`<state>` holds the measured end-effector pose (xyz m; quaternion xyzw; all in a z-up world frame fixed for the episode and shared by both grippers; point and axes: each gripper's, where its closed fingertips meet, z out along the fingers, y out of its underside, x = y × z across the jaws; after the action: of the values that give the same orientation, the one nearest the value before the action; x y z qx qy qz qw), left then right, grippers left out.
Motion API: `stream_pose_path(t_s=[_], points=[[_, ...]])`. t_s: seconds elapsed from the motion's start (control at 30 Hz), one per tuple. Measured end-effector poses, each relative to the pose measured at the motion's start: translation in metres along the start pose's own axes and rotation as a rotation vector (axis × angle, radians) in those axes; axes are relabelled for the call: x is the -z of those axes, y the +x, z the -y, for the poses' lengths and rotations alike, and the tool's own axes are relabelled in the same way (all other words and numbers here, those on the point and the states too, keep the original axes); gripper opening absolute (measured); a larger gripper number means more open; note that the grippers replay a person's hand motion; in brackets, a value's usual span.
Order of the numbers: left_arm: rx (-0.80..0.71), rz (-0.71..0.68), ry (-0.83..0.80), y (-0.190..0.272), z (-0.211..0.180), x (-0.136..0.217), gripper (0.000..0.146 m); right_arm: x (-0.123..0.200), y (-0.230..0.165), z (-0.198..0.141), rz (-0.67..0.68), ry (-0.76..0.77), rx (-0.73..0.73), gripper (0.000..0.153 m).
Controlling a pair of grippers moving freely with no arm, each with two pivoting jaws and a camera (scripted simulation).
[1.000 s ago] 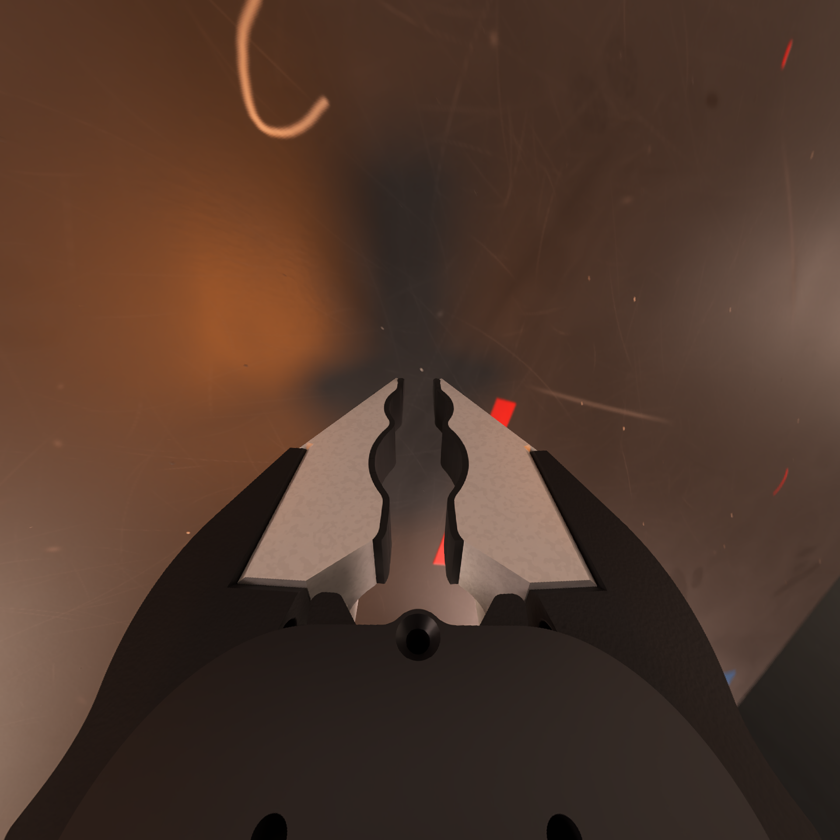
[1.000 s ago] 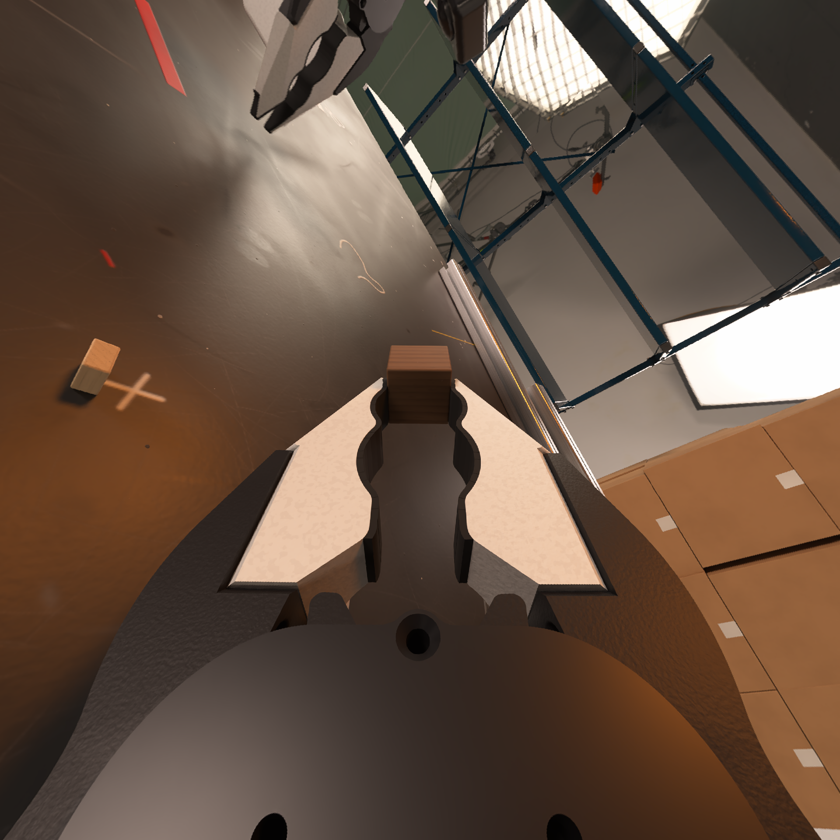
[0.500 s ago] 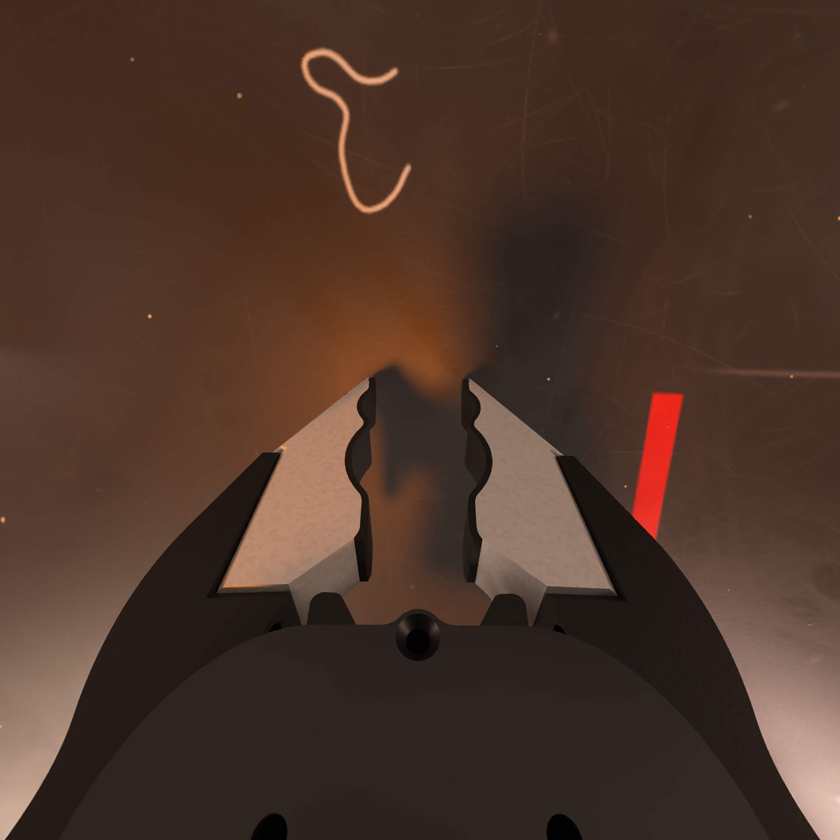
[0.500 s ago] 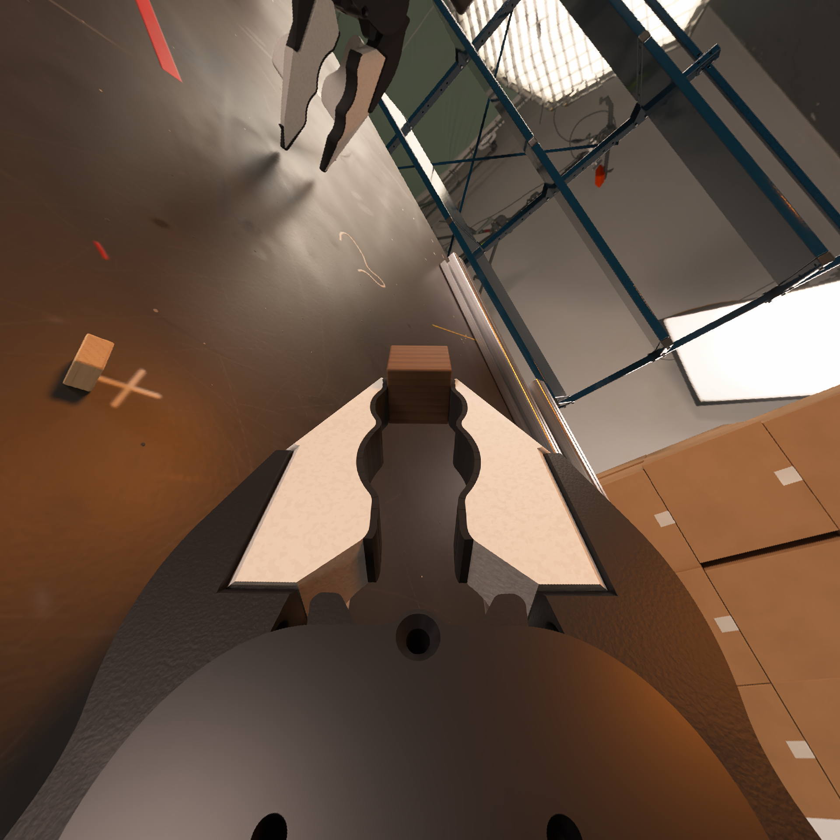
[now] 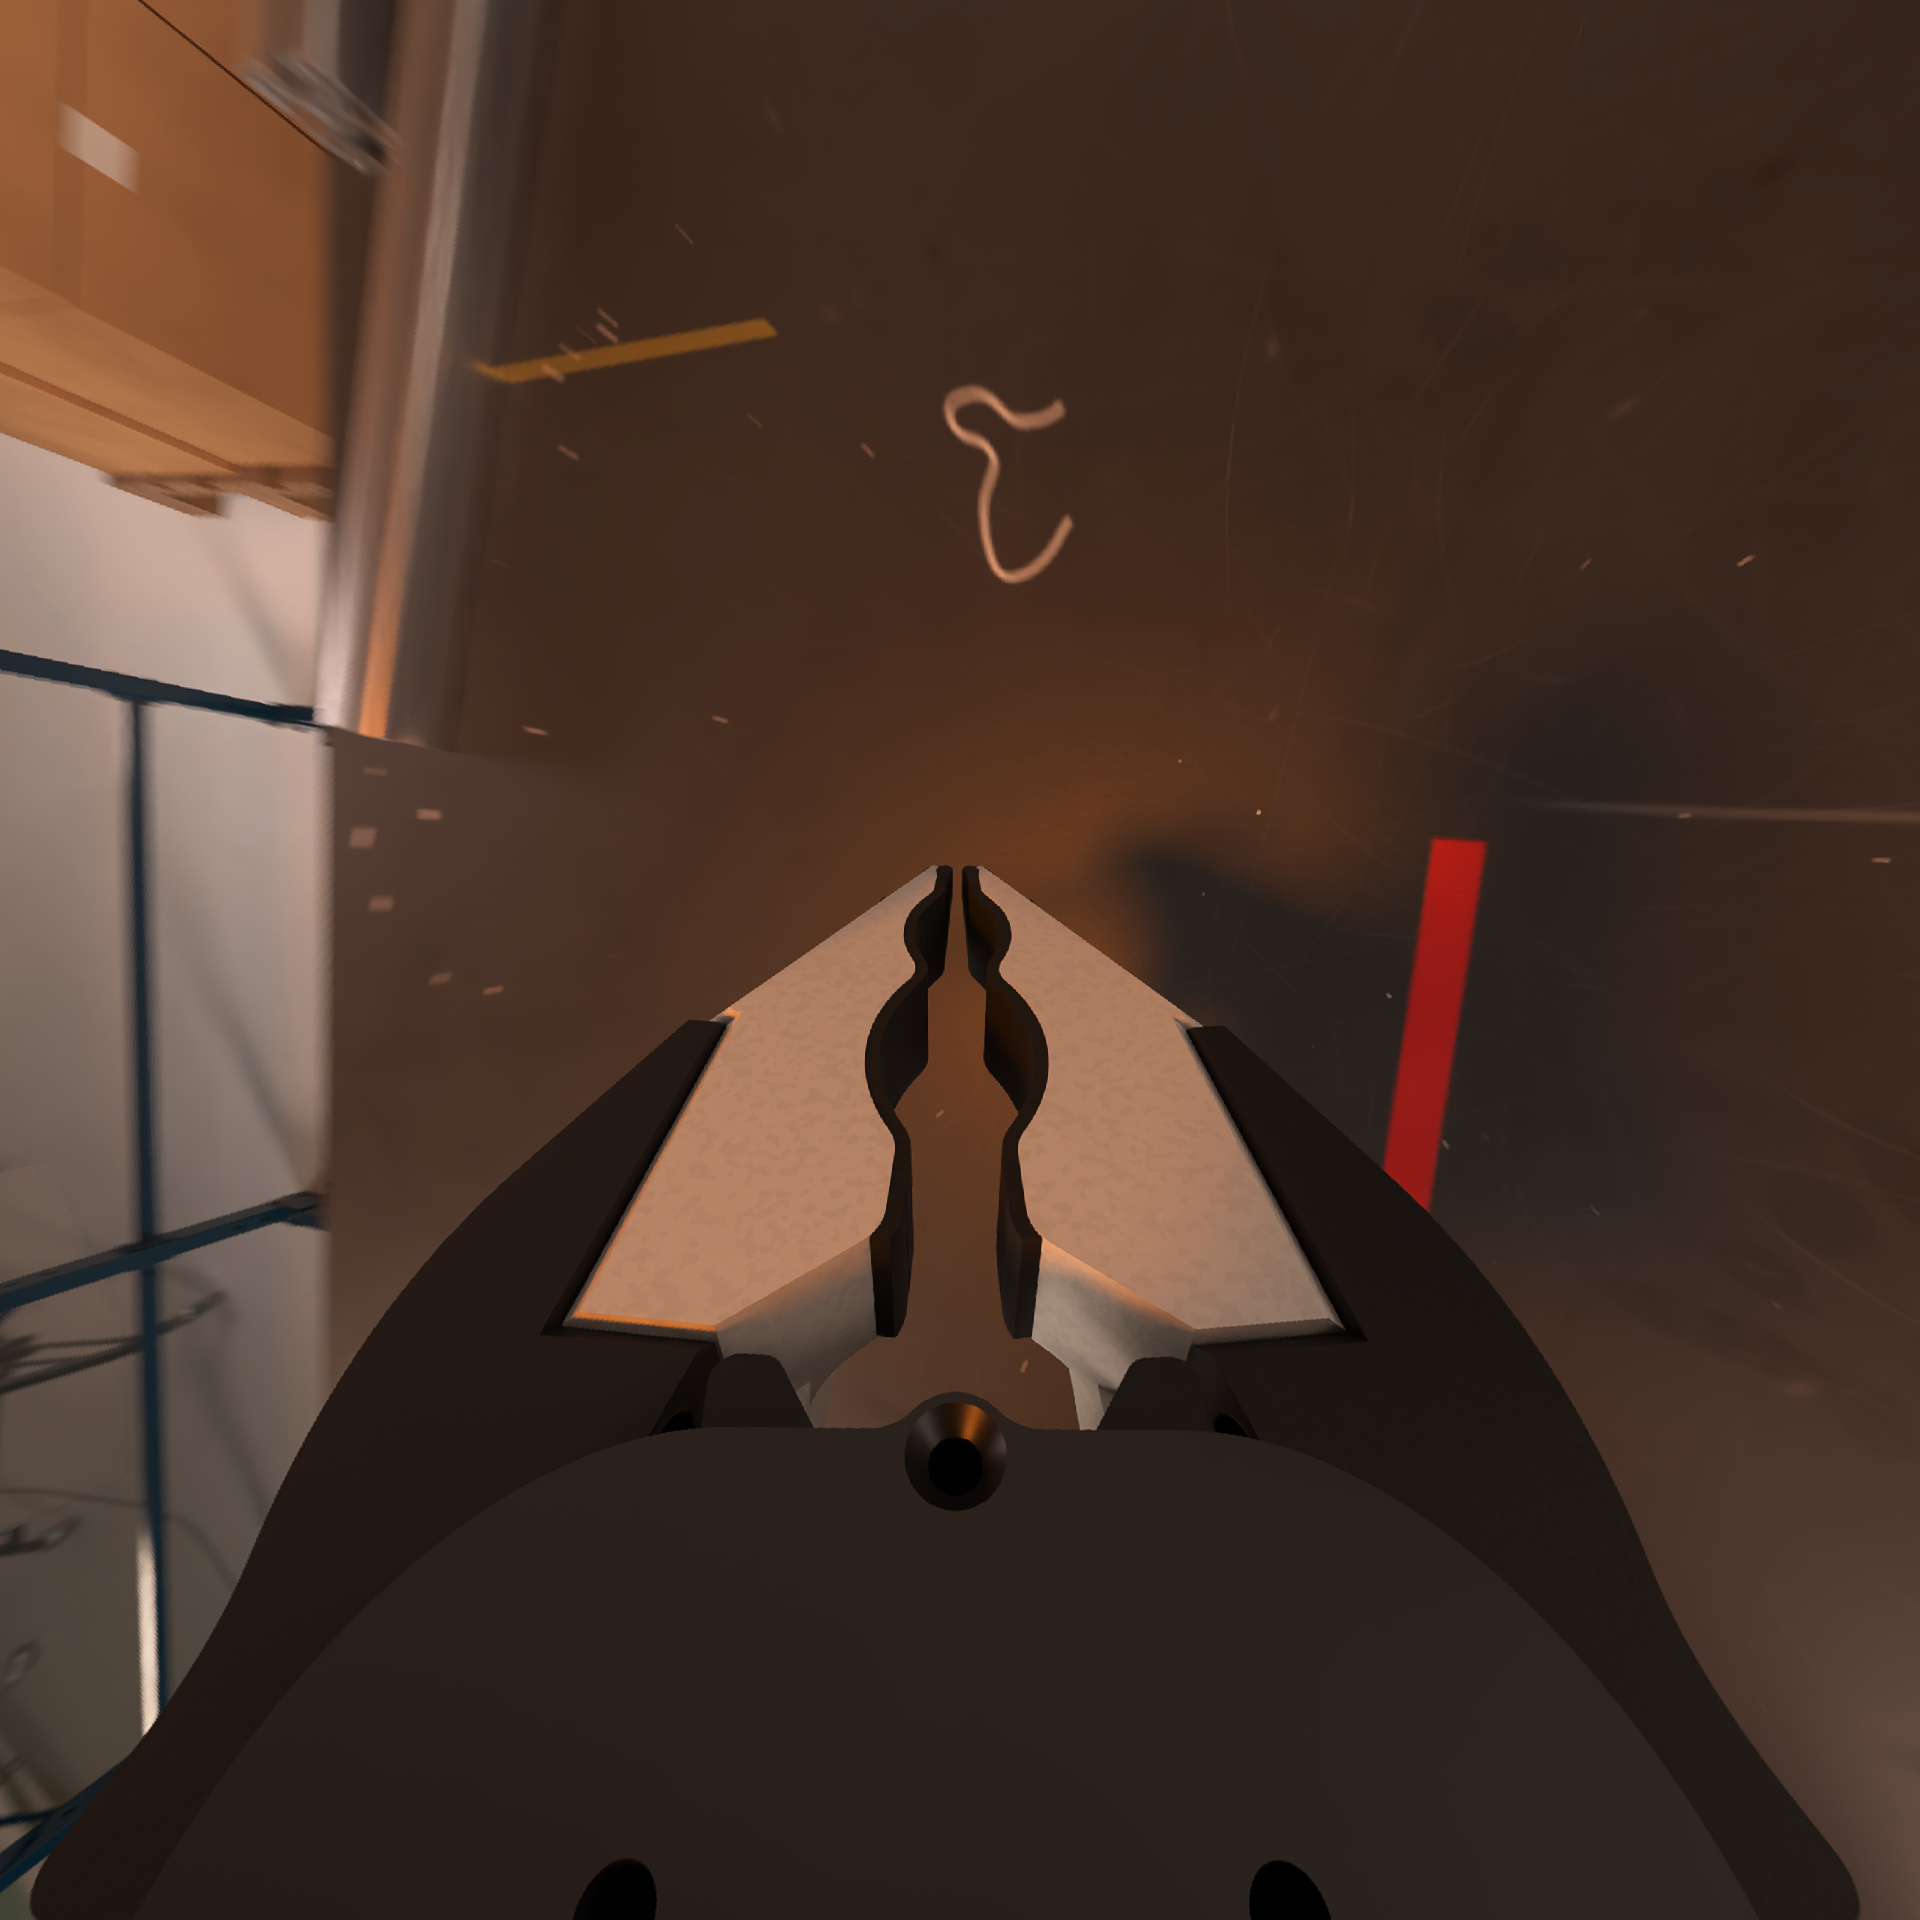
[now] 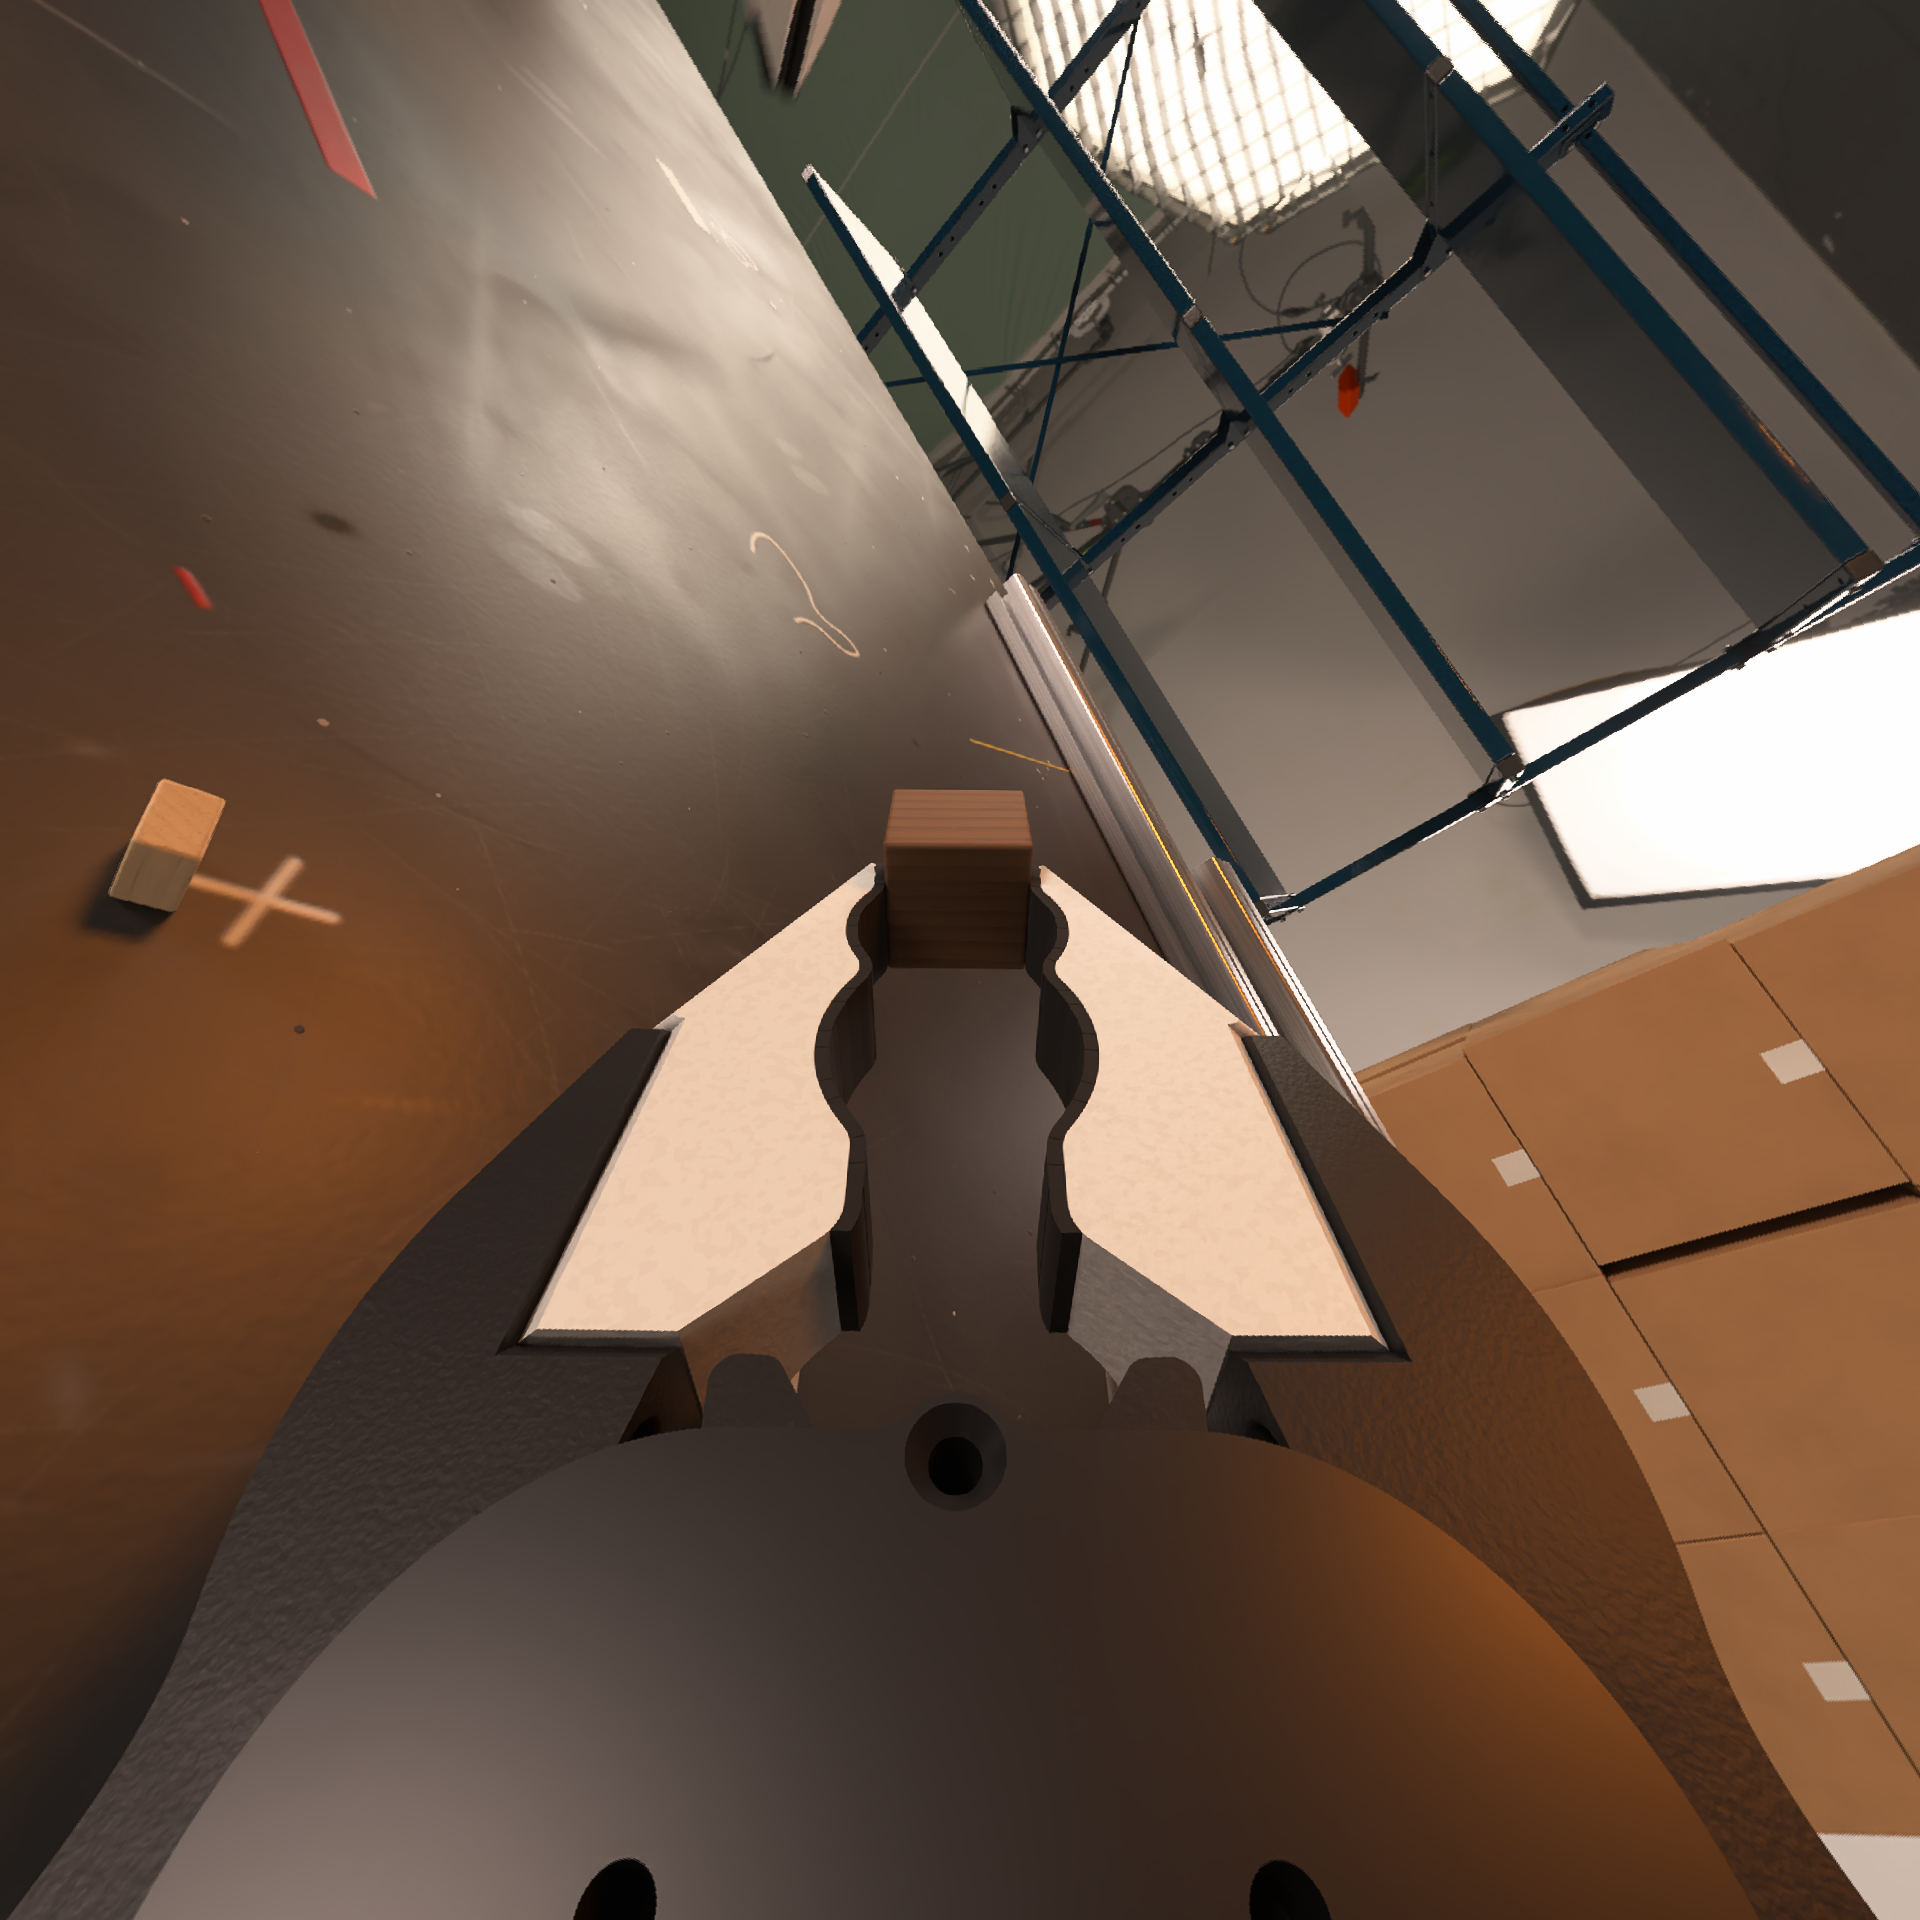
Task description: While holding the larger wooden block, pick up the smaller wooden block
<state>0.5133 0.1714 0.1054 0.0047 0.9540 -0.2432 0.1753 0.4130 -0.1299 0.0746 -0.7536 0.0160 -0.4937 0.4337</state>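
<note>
R gripper (image 6: 956,883): jaws clamped on larger block (image 6: 956,883) at tips, raised off table (image 6: 520,416) to keep it held | smaller block (image 6: 166,847): on table, well left of larger block, touching pale cross mark (image 6: 272,900) | L gripper (image 5: 956,871): jaws nearly closed, empty, smaller block out of its view

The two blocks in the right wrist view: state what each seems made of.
The dark block between the right gripper fingers looks like stained wood, matt, with fine parallel grain lines. The pale block on the table looks like raw light wood, smooth and unvarnished.
</note>
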Motion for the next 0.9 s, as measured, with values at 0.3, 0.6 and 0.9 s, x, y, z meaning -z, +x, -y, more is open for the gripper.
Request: stream_pose_path(t_s=[0.3, 0.6, 0.9], points=[[-0.270, -0.055, 0.169, 0.060, 0.130, 0.090, 0.000, 0.004, 0.010, 0.002, -0.026, 0.027, -0.066, 0.025], [-0.267, -0.198, 0.163, 0.149, 0.187, -0.024, 0.000, 0.006, 0.016, 0.002, -0.051, 0.032, -0.088, 0.025], [0.388, 0.049, 0.248, 0.179, 0.066, 0.037, 0.016, 0.004, 0.013, 0.002, -0.028, 0.033, -0.085, 0.025]])
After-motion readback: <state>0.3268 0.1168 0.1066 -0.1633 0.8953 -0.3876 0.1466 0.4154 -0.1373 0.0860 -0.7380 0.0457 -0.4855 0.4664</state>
